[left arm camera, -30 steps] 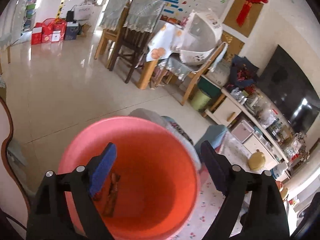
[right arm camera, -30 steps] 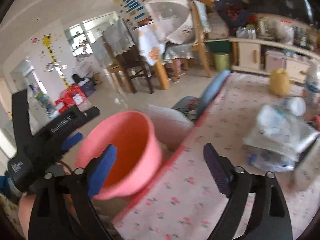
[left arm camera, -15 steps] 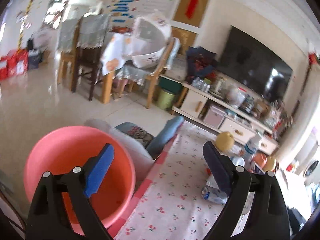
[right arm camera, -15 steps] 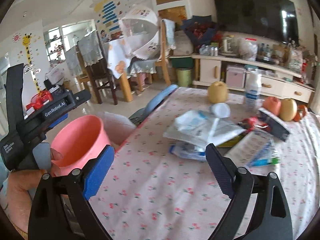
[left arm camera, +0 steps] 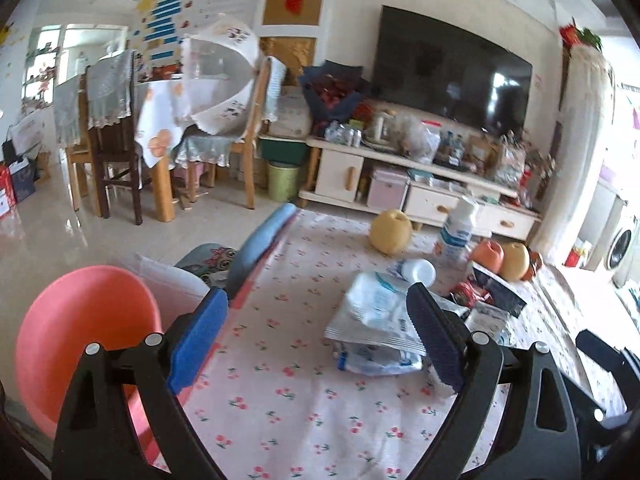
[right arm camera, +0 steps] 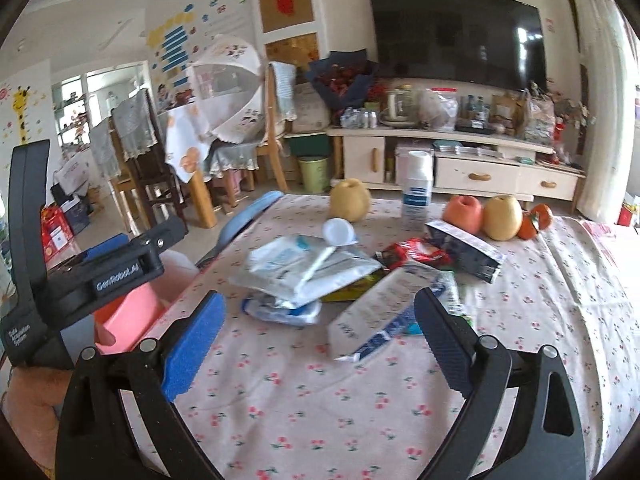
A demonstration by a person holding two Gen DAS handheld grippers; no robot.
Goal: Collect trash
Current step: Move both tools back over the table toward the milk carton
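Right tool [right arm camera: 320,336] opening, wrappers [right arm camera: 304,268] beyond

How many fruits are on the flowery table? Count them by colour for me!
Yellow pears: 2
Reddish-orange apple: 1
Small oranges: 2 (they overlap at the end of the row, so this count is less sure)
Total: 5

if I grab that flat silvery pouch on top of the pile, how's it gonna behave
The silvery pouch looks thin and crumpled, so probably light and floppy. Its glossy film may be slippery. It overlaps other wrappers, so those might shift.
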